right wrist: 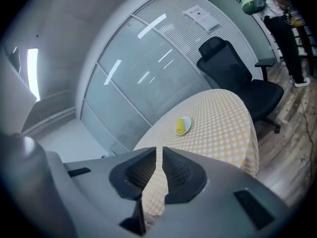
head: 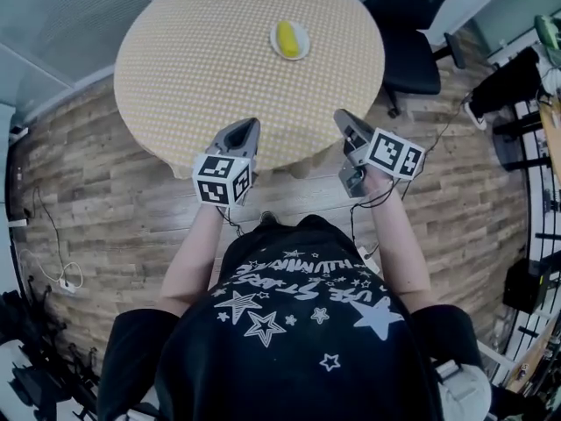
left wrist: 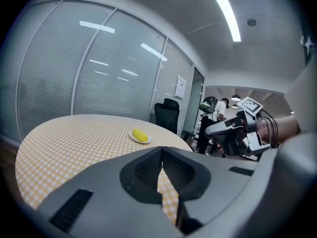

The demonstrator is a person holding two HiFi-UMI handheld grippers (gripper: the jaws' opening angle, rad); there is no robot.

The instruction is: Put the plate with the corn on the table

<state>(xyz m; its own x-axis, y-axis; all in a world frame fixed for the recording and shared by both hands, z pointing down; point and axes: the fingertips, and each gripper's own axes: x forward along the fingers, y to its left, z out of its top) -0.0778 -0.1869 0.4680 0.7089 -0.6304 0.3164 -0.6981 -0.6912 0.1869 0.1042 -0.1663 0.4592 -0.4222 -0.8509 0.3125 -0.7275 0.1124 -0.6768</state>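
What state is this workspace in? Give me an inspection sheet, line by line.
Surface: round table under a yellow checked cloth.
Job's things: plate with the corn already rests on the table, far side.
Clutter: nothing seen.
Grippers: left gripper and right gripper at the near edge, tongs closed, empty.
Cables: cable hangs from the right gripper; floor cable at left.
Surroundings: wood floor; black office chair behind the table; glass partition.
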